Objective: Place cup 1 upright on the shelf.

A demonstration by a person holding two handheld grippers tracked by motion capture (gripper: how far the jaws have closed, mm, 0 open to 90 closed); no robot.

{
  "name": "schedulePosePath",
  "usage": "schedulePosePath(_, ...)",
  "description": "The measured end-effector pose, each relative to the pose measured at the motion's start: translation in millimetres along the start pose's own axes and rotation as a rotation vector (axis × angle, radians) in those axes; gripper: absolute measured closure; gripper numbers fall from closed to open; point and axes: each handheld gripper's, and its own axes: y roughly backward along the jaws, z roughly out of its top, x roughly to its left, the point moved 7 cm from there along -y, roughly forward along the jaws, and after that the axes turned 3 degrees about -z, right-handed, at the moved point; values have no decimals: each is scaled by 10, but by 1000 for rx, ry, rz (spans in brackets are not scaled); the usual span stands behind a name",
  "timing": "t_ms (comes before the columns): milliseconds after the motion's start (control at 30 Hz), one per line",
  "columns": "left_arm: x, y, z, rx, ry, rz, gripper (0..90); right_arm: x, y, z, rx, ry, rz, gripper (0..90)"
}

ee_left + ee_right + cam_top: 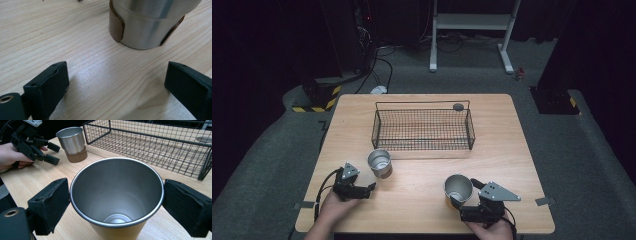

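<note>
The near steel cup (117, 195) stands upright at the table's (512, 150) five o'clock, its rim between the right gripper's (116, 202) jaws, which touch both sides, ready to lift it. At eleven o'clock, the second cup (379, 163) stands ahead of the left gripper (373, 187), jaws apart, short of it, near the wire basket (422, 129).

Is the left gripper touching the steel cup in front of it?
Apart. In the left gripper view, the left gripper has its jaws open, with bare table between them and the steel cup.
</note>
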Motion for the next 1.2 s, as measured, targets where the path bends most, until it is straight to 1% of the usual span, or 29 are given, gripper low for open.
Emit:
schedulePosePath(500,1,0,1,0,0,0,57,-5,-34,-39,1,11,8,84)
schedulePosePath(600,0,0,0,1,0,0,57,-1,-70,-74,22,21,7,86)
schedulePosePath(667,0,0,1,1,0,0,57,0,-90,-88,26,22,8,86)
schedulePosePath(1000,0,-1,1,0,1,1,58,-28,-173,-140,43,27,-3,86)
schedulePosePath(1200,-1,-1,1,-1,1,3,57,-30,-236,-169,49,33,1,87)
